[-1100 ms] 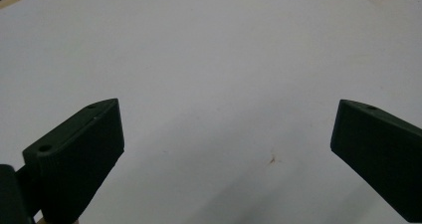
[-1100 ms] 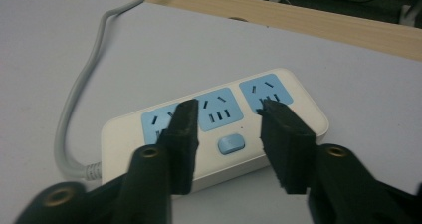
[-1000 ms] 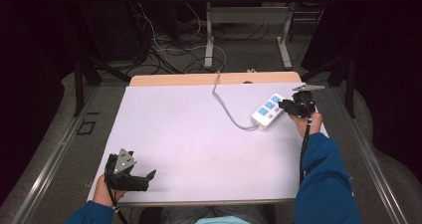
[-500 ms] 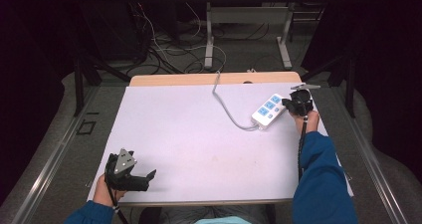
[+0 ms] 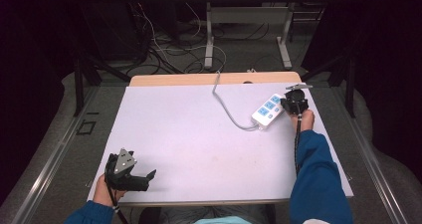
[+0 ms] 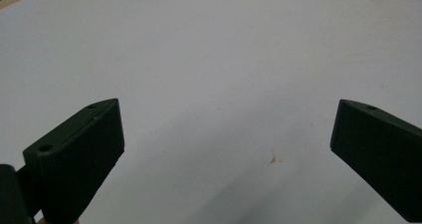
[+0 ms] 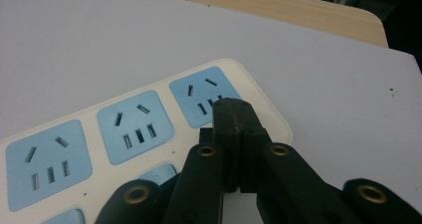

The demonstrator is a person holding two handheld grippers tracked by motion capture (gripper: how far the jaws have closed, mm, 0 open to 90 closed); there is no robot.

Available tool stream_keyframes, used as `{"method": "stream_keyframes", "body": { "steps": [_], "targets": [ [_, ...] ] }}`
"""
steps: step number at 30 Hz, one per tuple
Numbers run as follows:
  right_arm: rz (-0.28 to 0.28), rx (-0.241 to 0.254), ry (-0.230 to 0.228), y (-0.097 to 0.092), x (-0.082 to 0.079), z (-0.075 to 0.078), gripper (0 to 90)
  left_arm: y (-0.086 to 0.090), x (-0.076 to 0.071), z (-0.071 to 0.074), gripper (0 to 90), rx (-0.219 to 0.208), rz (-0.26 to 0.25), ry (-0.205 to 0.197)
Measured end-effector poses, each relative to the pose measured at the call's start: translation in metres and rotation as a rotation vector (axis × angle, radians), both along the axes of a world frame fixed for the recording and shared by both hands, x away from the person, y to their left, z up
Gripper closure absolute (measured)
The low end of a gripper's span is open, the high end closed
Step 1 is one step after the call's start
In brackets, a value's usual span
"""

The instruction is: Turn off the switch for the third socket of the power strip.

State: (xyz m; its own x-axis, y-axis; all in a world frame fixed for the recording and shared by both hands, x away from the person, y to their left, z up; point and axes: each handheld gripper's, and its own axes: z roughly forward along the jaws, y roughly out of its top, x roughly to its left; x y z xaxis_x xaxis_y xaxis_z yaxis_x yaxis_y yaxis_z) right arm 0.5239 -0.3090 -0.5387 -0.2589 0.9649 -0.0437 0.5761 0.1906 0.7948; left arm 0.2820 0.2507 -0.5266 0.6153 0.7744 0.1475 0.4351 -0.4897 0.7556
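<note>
Under the right gripper, its jaws pressed together, lies a white power strip with blue sockets.

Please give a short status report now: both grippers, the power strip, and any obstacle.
Left gripper open, at table near edge. Right gripper shut, empty, tips over the power strip end socket. Strip flat, cable trails away. Nothing in the way.

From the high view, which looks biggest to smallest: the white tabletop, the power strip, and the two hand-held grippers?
1. White tabletop, by far the largest.
2. Left gripper and power strip look about alike; the gripper sits nearer the camera, so I won't rank them.
3. Right gripper, seen end-on, looks smallest.
</note>
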Motion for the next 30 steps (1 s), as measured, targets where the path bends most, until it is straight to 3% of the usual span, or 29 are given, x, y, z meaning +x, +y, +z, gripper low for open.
{"method": "stream_keyframes", "body": {
  "steps": [6, 30],
  "targets": [
    [-0.003, 0.025, -0.005, -0.0041, -0.0008, -0.0016, 90.0, -0.0002, -0.0004, -0.0003, 0.5, -0.013, 0.004, 0.004],
    [-0.032, 0.001, -0.002, 0.0002, -0.0006, -0.0014, 90.0, 0.0007, -0.0011, -0.0002, 0.5, 0.002, 0.005, -0.006]
  ]
}}
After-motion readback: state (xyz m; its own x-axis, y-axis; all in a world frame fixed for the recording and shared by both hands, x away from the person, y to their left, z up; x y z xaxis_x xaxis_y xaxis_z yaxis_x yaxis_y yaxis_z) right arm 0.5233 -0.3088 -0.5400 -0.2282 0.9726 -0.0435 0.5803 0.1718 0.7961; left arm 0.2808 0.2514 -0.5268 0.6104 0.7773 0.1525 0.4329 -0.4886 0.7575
